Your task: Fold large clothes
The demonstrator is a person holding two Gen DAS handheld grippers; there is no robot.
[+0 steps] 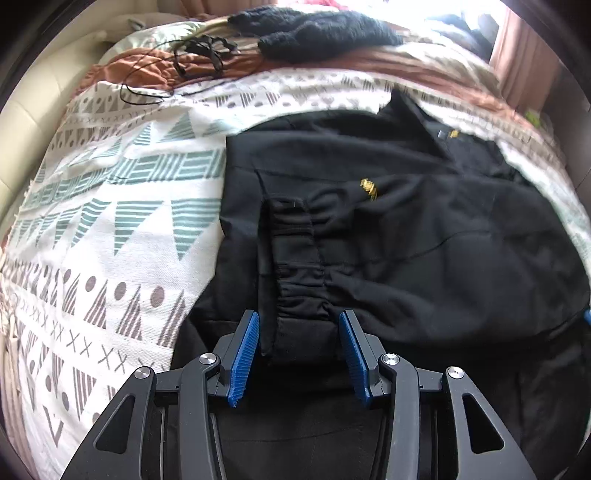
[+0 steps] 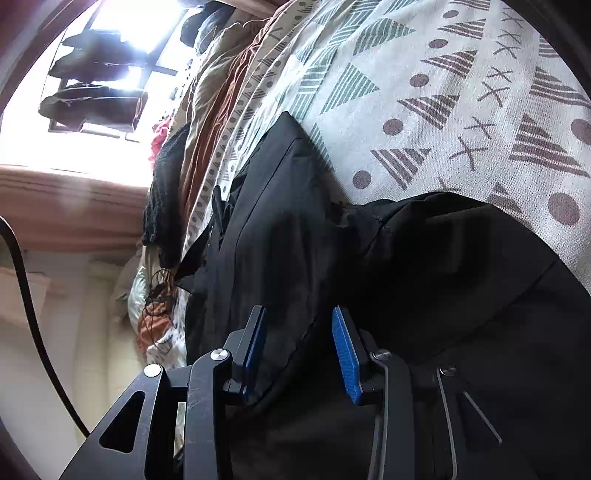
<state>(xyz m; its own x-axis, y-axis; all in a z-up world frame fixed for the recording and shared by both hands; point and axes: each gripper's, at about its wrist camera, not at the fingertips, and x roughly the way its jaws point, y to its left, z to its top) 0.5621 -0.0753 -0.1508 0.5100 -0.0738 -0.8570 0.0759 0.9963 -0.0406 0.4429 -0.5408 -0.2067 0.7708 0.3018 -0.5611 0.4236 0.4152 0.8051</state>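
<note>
Black jacket [image 1: 406, 229] spread flat on the bed, over the patterned bedspread [image 1: 110, 229], filling the near right part of the bed. Gold logo [image 1: 368, 188] showing on the cloth. One sleeve folded across the body, its gathered cuff [image 1: 295, 258] pointing back toward the near edge of the bed.

Left gripper [image 1: 299, 345] right above that cuff, tilted steeply down. Jaws apart, blue pads [image 1: 243, 354] on either side of the cuff end, a clear gap on both sides, no pinch on the cloth.

Right gripper [image 2: 299, 347] low over another part of the jacket [image 2: 424, 277], camera rolled so the bed runs up the frame. Jaws partly apart, dark fabric lying between them; touching the left pad or not, cannot tell. No clamp visible.

Toward the far edge of the bed: a dark knitted garment [image 1: 317, 33], a tangle of thin black cord [image 1: 199, 55] beside it, and a rust-brown sheet [image 1: 140, 70] bunched under both. Bright window [image 2: 122, 74] beyond the bed in the right wrist view, with dark clothes hanging in front.
</note>
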